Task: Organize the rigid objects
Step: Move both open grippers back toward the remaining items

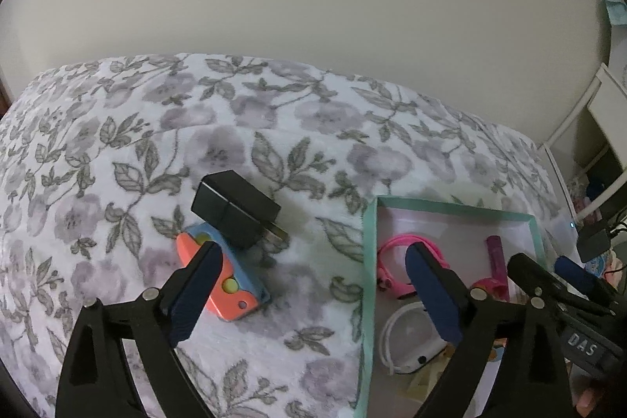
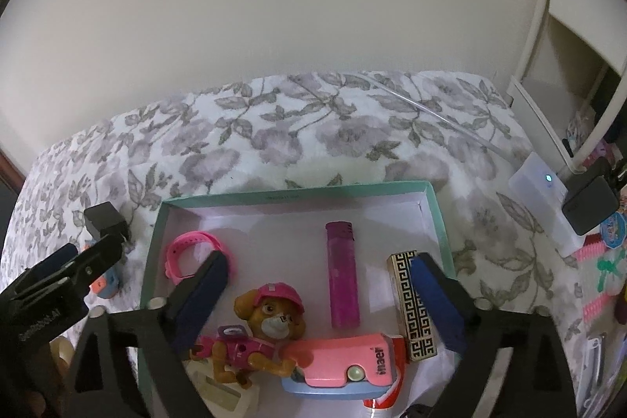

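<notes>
Both jaws wide, nothing gripped: left gripper (image 1: pixel 313 294) hangs over the bedspread (image 1: pixel 117 128) just left of the box (image 1: pixel 370 261), w/ a black charger (image 1: pixel 235 208) lying on an orange-blue case (image 1: pixel 235 294) by its left finger. Right gripper (image 2: pixel 319 300) hangs over the box interior; inside, left to right: pink watch band (image 2: pixel 188 249), toy dog (image 2: pixel 262 324), purple lighter (image 2: pixel 343 277), pink case (image 2: pixel 345 363), gold patterned lighter (image 2: pixel 413 308) touching the right finger. Right of the box, a white device (image 2: pixel 544 194) sits on the bed.

Each gripper (image 1: pixel 313 285) has black frame arms, silver screws, dark blue pads (image 2: pixel 203 296) and small white lettering.
</notes>
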